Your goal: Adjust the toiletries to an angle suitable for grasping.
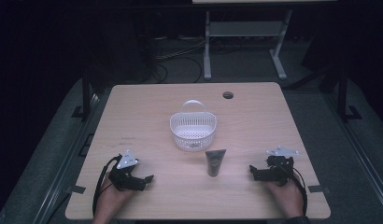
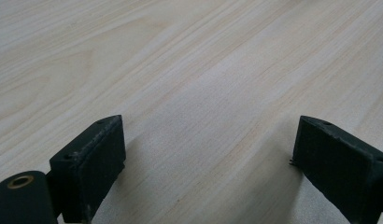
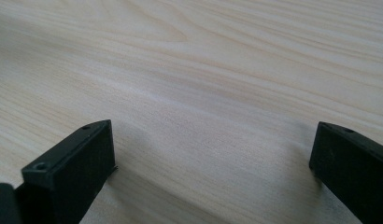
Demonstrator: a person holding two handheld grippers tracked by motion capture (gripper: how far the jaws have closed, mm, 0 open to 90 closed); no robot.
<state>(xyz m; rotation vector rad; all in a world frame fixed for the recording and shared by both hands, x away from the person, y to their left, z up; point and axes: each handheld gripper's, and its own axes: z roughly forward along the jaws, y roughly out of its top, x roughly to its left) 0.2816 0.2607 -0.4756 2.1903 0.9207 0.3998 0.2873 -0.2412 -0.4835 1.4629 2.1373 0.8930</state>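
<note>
Both jaws apart: your left gripper (image 1: 145, 179) and right gripper (image 1: 253, 171) empty. Pinching the dark grey plastic tube (image 1: 215, 162) off-centre risks it skidding into the white perforated plastic basket (image 1: 193, 126).

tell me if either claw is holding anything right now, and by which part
Nothing is held. The left claw and the right claw both stand open over bare table; the dark tube lies untouched beside the white basket.

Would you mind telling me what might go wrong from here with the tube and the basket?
The dark tube lies flat, so open jaws of the right gripper may skid off it or squeeze it. It lies close in front of the light white basket, which a reach could nudge. Dropped in carelessly, the tube might tip the basket.
</note>
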